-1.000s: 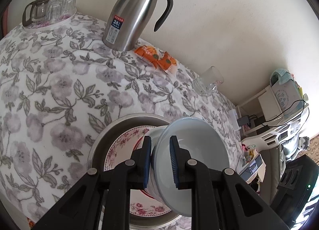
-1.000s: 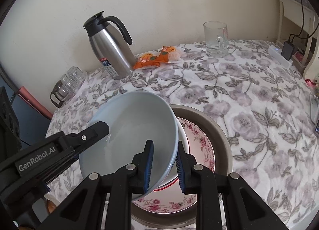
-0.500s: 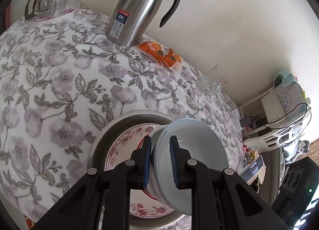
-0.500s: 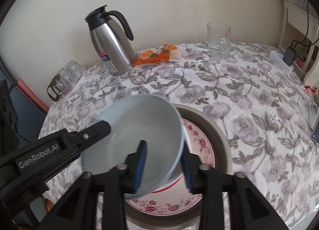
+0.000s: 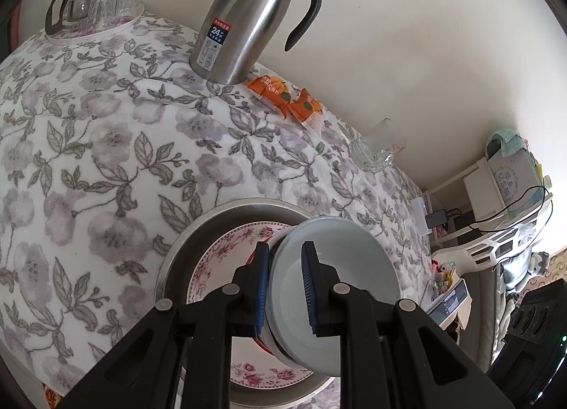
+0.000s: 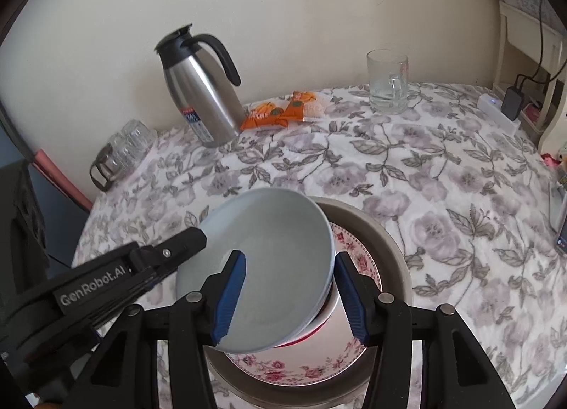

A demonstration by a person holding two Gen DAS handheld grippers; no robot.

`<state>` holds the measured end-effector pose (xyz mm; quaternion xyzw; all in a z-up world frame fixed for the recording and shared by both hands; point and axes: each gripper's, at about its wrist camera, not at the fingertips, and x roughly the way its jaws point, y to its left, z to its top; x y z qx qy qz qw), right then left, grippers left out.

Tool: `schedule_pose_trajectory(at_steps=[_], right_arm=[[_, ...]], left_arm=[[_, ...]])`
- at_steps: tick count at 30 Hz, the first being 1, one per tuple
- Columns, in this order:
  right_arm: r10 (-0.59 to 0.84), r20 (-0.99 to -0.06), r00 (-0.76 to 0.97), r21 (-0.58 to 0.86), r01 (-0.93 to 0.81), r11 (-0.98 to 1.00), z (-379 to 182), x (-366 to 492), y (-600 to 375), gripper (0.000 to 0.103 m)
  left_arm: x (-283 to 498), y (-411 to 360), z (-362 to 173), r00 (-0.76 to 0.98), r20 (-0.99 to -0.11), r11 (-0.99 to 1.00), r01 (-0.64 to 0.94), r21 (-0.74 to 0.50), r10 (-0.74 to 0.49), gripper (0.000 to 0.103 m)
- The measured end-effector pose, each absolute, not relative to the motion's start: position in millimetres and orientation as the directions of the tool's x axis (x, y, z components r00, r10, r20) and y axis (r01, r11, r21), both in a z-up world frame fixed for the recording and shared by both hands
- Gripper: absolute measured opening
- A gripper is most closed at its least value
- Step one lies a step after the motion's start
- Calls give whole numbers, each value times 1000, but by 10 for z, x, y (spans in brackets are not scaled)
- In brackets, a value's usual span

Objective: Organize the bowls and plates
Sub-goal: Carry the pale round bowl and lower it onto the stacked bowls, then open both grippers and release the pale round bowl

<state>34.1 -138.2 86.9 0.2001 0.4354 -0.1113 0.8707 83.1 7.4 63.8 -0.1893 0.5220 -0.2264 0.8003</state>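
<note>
Left wrist view shows the left claw (image 5: 283, 288) low in the middle of the frame, pinching the rim of a pale blue bowl (image 5: 340, 267). Its 2 pads sit 1 on each side of the rim, so it is gripping the bowl.

Right wrist view shows the right claw (image 6: 288, 299) at the bottom middle with its pads spread wide, 1 inside the bowl (image 6: 262, 267) and 1 outside. It is open and holds nothing.

That bowl tilts and rests in a white bowl with a red rim (image 6: 324, 324). Both sit on a flowered plate (image 6: 358, 267) inside a big metal pan (image 6: 386, 242) on the tabletop (image 6: 443, 179).

I think the step is stacking the blue bowl. Next, the left claw should set it flat, then let go.
</note>
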Motion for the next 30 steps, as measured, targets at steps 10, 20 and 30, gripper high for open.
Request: schedule_pose_trajectory(at_steps=[10,20,30], right_arm=[[-28,-806,592,243,372,896,872,311,-1417,58],[-71,-836,545,187,404,895,766,290,-1460,80],[-94,-828,552,168,405,899,792,155,-1420,103]], left_arm=[[822,95,700,363,-751,832,166,-530,-551,19],[755,203,802,418,-779,880,137,-455,-468,51],[632,380,763,468,-819,936,57,-346,-332,85]])
